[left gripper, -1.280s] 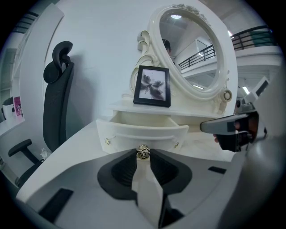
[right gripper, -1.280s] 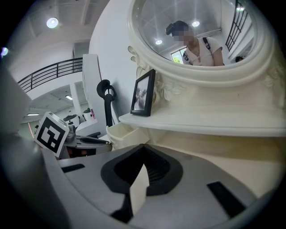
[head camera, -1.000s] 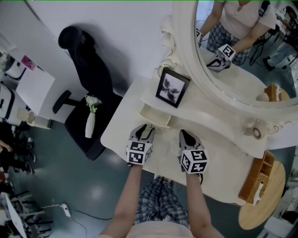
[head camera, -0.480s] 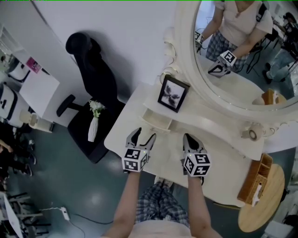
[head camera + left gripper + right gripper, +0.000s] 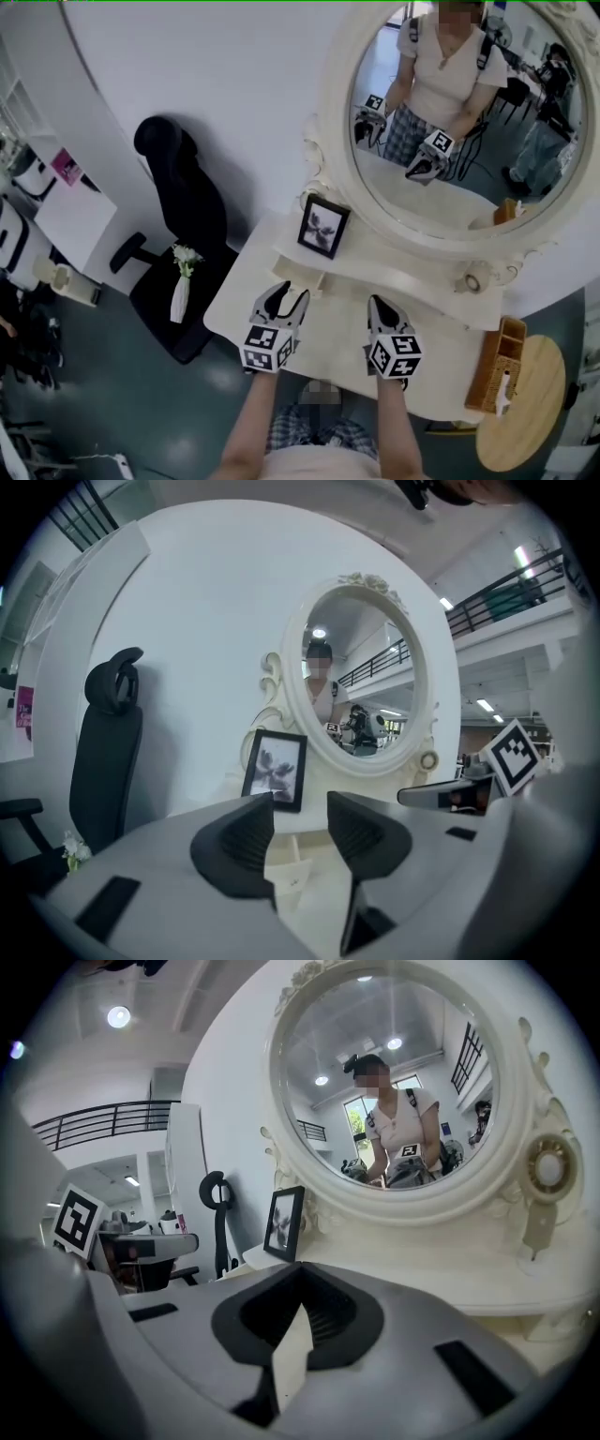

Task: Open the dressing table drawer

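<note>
White dressing table fills my view. Small drawer stands pulled out, just ahead of left gripper and below its tips. Both grippers lifted clear of it since a second ago. Left jaws apart, just been closing, nothing between. Right gripper pinched together, empty. Opening looks done.

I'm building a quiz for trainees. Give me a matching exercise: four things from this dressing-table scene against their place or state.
Things:
1. picture frame
2. white vase
3. wicker basket
4. right tool

Place or state:
a. on the round wooden table
b. jaws together
c. by the black chair
d. on the dressing table's shelf

Pairs: 1-d, 2-c, 3-a, 4-b.
</note>
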